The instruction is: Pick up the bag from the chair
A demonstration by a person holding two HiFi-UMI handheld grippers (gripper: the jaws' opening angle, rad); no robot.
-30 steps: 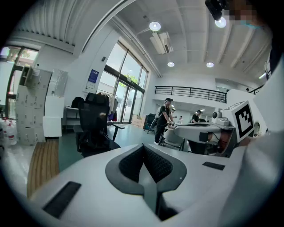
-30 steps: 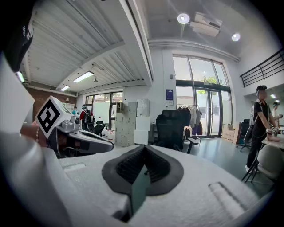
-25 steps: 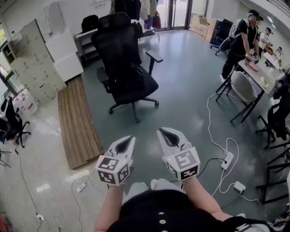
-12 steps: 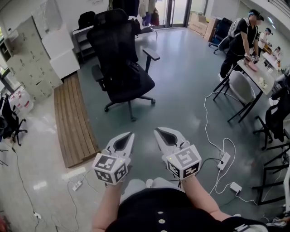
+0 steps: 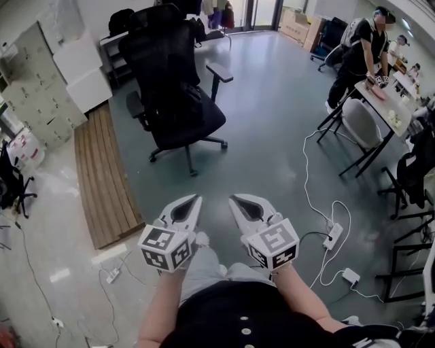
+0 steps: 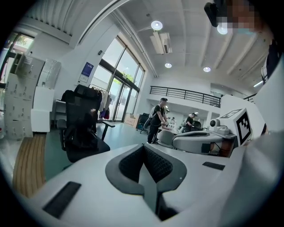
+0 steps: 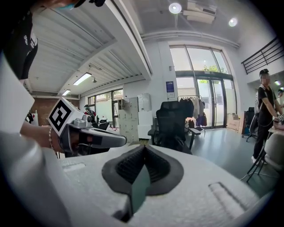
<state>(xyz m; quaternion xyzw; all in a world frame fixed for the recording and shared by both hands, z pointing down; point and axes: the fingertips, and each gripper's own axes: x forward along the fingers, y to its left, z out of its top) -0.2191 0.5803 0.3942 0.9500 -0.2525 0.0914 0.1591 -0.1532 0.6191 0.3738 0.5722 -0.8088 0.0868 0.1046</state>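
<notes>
Left tool [image 5: 194, 201] and right tool [image 5: 235, 200] are held side by side low in the head view, pointing forward and a little down; each has its jaws shut together with nothing between them, as both gripper views confirm; neither touches anything.

Under them lies a smooth grey-green floor [image 5: 272, 143], paler and glossier at the left; a white power strip [image 5: 332, 236] lies near the right tool, its cable [image 5: 307, 170] looping away toward the right side of the room; a second strip [image 5: 113, 275] lies at the lower left.

Ahead and slightly left, well apart from both tools, stands a black office chair [image 5: 173, 129] on a star base, armrests out; a dark bulk on its seat against the backrest looks like the bag [image 5: 178, 102], though black on black makes its edges hard to tell; a slatted wooden platform [image 5: 102, 177] lies flat just beside the chair on the left.

Further left stand pale lockers [image 5: 34, 102] and white boxes [image 5: 81, 68]; at the right a person [image 5: 357, 58] leans over a tabletop [image 5: 387, 105] with a grey seat [image 5: 363, 122] just beside it; at the far end are glass doors [image 5: 262, 13], cardboard boxes [image 5: 296, 24] and a high white ceiling with round lights.
</notes>
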